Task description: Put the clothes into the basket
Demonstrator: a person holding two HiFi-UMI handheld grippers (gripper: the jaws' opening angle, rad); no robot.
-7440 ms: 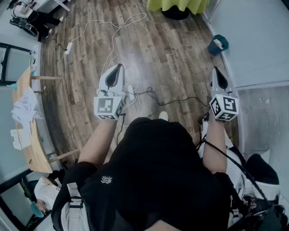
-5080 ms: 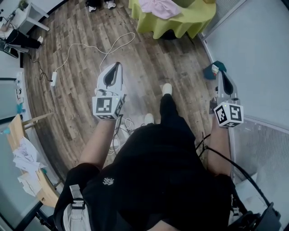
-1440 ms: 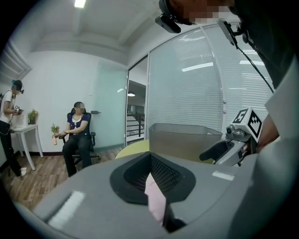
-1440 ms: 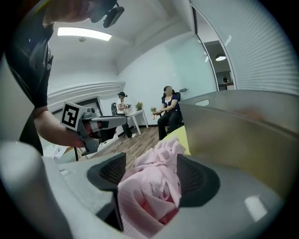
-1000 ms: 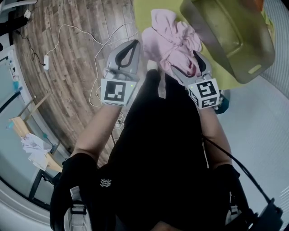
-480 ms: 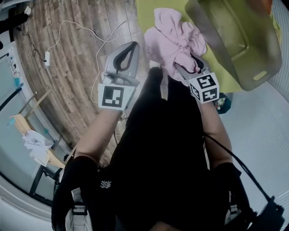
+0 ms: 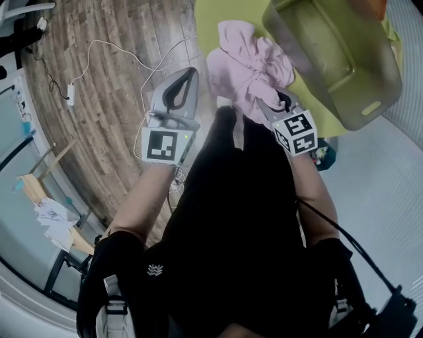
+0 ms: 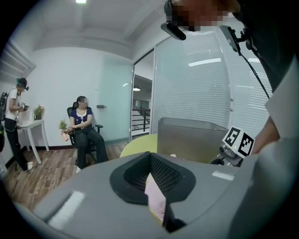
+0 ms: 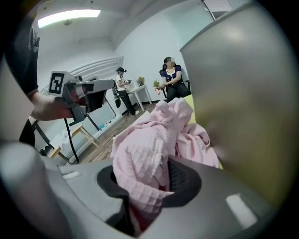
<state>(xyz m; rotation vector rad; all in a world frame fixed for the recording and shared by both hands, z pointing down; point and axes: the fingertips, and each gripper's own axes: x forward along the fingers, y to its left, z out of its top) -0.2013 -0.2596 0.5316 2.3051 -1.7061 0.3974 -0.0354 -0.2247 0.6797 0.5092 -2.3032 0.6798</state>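
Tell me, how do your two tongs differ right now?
The right tongs have just been closing on the pink cloth; the left tongs hold nothing. The right tongs reach over the green table; the left hang over the floor. Both carry marker cubes.

Inspection of my work surface: a yellow-green round table [image 7: 210,16] stands in front of me. Two items lie directly on it: a crumpled pink waffle-knit garment [image 7: 246,63] at the near edge, and a grey-olive rectangular plastic basket [image 7: 340,56] just beside it. The table stands on a brown wood-plank floor [image 7: 112,125], across which a white cable [image 7: 122,47] trails.
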